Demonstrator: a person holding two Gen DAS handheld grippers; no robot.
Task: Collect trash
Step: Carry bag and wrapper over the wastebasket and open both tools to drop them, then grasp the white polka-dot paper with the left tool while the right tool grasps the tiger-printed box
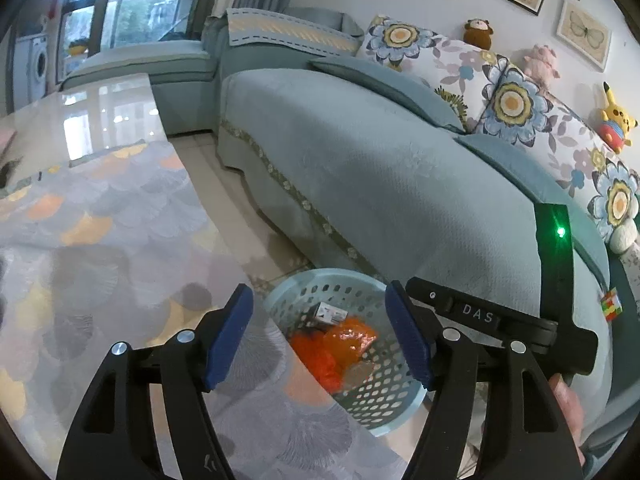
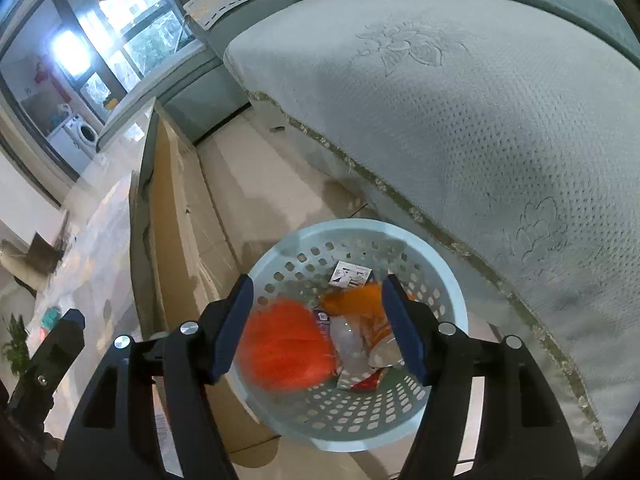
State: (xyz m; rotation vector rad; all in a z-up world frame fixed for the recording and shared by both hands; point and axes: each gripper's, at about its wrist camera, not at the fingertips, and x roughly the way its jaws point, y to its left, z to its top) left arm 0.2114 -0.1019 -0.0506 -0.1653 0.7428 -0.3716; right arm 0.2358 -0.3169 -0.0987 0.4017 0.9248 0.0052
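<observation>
Pale blue perforated basket [image 2: 448, 300] sits on the floor, tight between the sofa [image 2: 460, 100] front and the coffee table's [image 2: 176, 216] side. Inside it: blurred orange bag [image 2: 284, 344], a second orange wrapper [image 2: 362, 298], a clear crumpled plastic piece [image 2: 348, 344], and a small white printed box [image 2: 350, 274] near the far wall. Left wrist view shows the same basket [image 1: 304, 292] partly hidden by the tabletop edge, with the orange trash [image 1: 340, 340] and the box [image 1: 330, 314] visible.

Right gripper [image 2: 318, 328] hangs directly over the basket, pointing down into it, jaws well apart, nothing between the blue pads. Orange bag is below them, not touching them.

Left gripper [image 1: 320, 336] hovers over the table edge by the basket, jaws also wide, nothing held. The right gripper's black body [image 1: 500, 320] crosses its right side, part of a hand [image 1: 568, 400] behind it.

Table carries a patterned grey-orange cloth [image 1: 100, 240]. Floral cushions [image 1: 508, 100] and plush toys [image 1: 616, 120] line the sofa back; a coloured cube [image 1: 611, 304] lies on the seat. Framed pictures [image 1: 584, 34] on the wall.
</observation>
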